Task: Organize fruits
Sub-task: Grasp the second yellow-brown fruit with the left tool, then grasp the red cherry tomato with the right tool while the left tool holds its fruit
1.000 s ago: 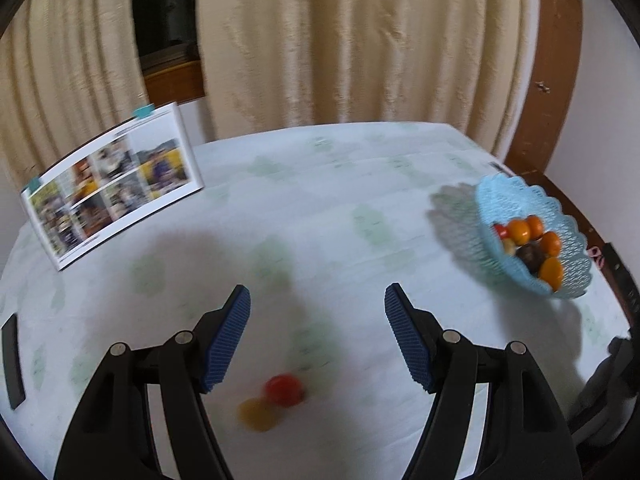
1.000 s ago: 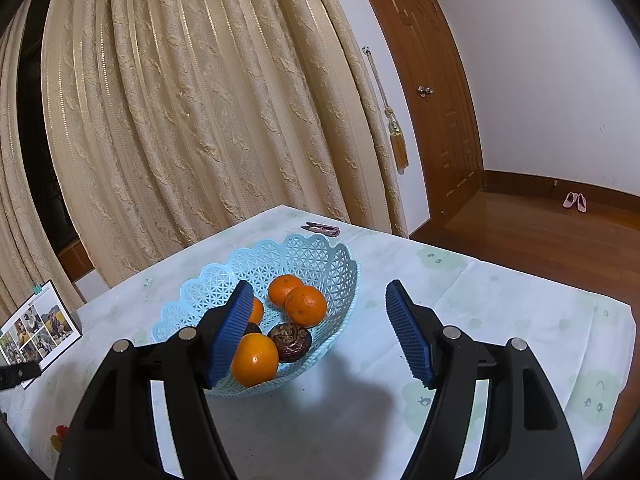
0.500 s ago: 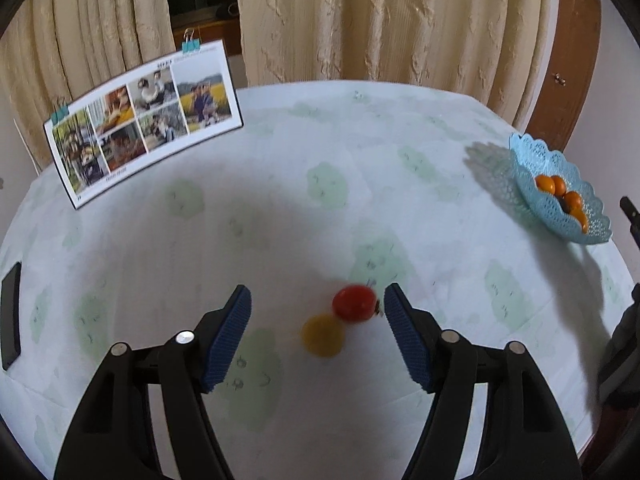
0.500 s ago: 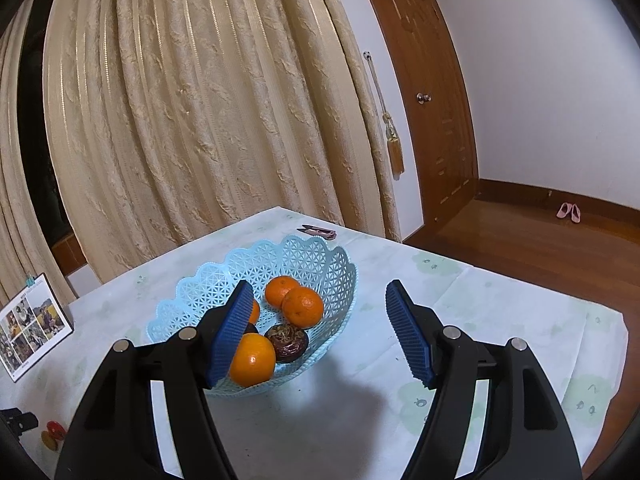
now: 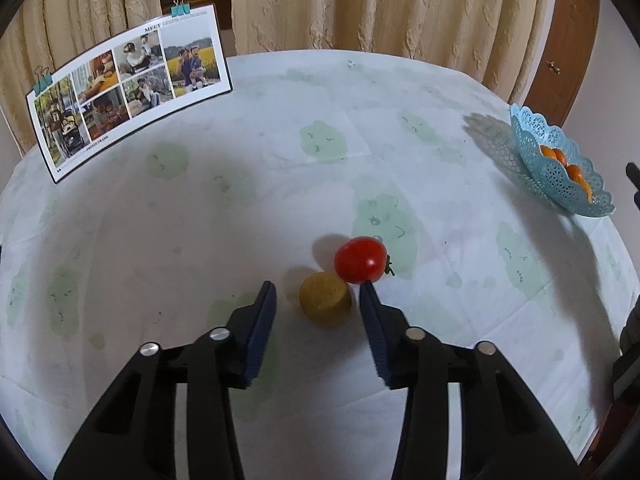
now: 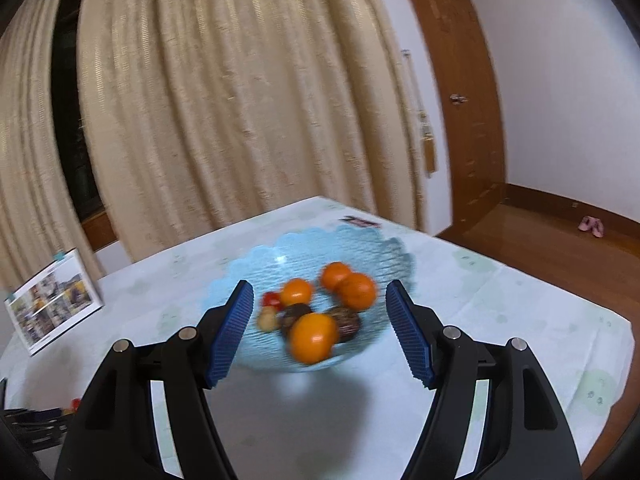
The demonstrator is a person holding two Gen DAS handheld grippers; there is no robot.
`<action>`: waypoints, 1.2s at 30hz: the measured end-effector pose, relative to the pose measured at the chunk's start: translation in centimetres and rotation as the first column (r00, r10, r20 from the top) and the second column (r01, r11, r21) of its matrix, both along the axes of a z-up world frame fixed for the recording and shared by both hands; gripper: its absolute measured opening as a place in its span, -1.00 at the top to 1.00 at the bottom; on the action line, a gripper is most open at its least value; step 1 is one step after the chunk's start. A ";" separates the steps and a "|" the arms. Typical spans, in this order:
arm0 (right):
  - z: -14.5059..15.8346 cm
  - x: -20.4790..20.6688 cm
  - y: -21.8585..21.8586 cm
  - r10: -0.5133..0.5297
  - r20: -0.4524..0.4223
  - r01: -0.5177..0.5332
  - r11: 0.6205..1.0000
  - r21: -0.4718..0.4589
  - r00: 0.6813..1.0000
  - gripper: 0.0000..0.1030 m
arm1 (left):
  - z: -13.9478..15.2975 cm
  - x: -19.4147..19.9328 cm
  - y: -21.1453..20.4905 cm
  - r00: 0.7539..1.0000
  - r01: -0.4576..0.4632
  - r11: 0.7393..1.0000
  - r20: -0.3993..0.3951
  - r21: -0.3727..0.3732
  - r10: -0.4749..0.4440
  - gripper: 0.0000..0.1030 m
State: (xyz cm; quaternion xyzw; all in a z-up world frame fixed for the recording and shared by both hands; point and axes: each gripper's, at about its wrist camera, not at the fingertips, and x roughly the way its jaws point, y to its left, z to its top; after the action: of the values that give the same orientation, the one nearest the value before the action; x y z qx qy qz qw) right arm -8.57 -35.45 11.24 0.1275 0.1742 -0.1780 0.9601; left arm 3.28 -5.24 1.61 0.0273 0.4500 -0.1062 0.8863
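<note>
- Covering most of both views, the table (image 5: 200,240) wears a pale cloth with faint green patches, and we see cream curtains (image 5: 360,4) hanging behind it
- We find a photo card (image 5: 128,88) standing at the far left of the table, held by teal clips; in the right wrist view it (image 6: 52,304) shows at the left edge
- We see the basket (image 5: 560,184), a light blue lattice bowl, near the table's right edge, well apart from the loose fruit, with oranges (image 5: 560,158) showing over its rim
- In the right wrist view, which is blurred, the basket (image 6: 320,240) lies just ahead of our right gripper (image 6: 320,308); it holds several oranges (image 6: 314,338), dark round fruit and a small red piece
- Our right gripper hangs above the near side of the basket with its jaws spread wide and nothing between them
- Our left gripper (image 5: 318,300) is low over the table, jaws apart, clamping nothing
- The yellow fruit (image 5: 326,300) sits on the cloth between the left fingertips, with a gap on the left; on the right we cannot tell whether the pad meets it
- The tomato (image 5: 360,260) rests touching the yellow fruit, just beyond the right fingertip
</note>
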 end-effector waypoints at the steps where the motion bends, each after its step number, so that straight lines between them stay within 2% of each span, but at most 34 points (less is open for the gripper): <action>1: 0.1 0.2 0.6 0.028 -0.004 -0.028 1.000 0.001 1.000 -0.37 | -0.2 0.0 0.0 1.000 0.001 1.000 -0.001 -0.001 -0.001 0.23; 5: 0.1 1.5 3.0 0.170 -0.043 -0.169 0.985 0.024 0.985 -0.37 | -0.4 0.1 0.1 1.000 0.003 1.000 0.010 -0.007 -0.003 0.36; 8: -0.4 2.6 5.1 0.274 -0.082 -0.270 0.961 0.052 0.958 -0.37 | -0.2 0.1 0.5 1.000 0.004 0.999 0.012 -0.033 -0.004 0.43; 14: -1.8 5.0 9.6 0.465 -0.172 -0.447 0.884 0.138 0.868 -0.37 | 0.9 -0.3 1.9 0.998 -0.020 0.998 0.053 -0.061 0.023 0.47; 17: -2.8 6.4 12.1 0.555 -0.220 -0.518 0.831 0.204 0.803 -0.37 | 1.5 -0.5 3.0 0.996 -0.041 0.996 0.071 -0.080 0.047 0.47; 23: -4.3 8.4 17.4 0.652 -0.299 -0.608 0.758 0.239 0.696 -0.37 | 2.5 -1.0 5.0 0.991 -0.078 0.990 0.101 -0.116 0.090 0.47; 29: -5.7 10.1 21.4 0.700 -0.356 -0.659 0.710 0.250 0.619 -0.33 | 3.1 -1.6 6.4 0.983 -0.113 0.985 0.129 -0.131 0.130 0.47; 36: -7.4 11.8 24.7 0.714 -0.428 -0.695 0.680 0.233 0.555 0.14 | 3.0 -1.7 7.7 0.979 -0.143 0.979 0.124 -0.148 0.162 0.47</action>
State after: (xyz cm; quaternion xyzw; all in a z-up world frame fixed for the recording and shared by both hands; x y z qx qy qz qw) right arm 3.23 -10.72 3.86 0.0156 0.4486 0.1979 0.8714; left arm 1.60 2.43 4.62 -0.0619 0.3813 -0.0666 0.9200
